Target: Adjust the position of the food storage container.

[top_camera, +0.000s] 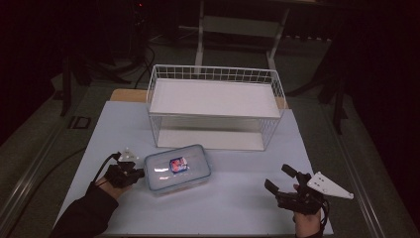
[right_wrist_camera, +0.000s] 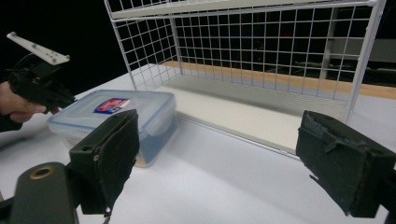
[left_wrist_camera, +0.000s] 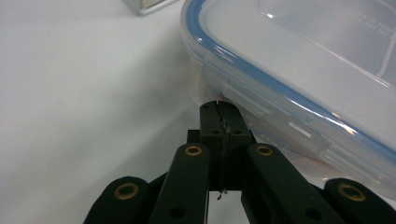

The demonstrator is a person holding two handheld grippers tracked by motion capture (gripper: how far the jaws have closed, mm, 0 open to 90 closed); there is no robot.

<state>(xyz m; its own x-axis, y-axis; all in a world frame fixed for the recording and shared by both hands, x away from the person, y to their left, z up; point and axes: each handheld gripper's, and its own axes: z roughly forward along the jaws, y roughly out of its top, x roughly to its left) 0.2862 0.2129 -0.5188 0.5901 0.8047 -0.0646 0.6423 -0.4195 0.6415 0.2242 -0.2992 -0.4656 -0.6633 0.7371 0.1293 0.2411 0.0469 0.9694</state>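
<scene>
Resting on the white table in front of the wire shelf, the plastic container lies flat. The left gripper has its jaws pressed together, empty, tips at the container's side latch. The right gripper stands wide apart, holding nothing.

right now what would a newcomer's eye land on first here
Likely the white wire rack standing at the table's far middle. In front of it lies a clear lidded box with a blue seal, the shut left tongs right at its side latch. The right tongs gape open, apart.
</scene>
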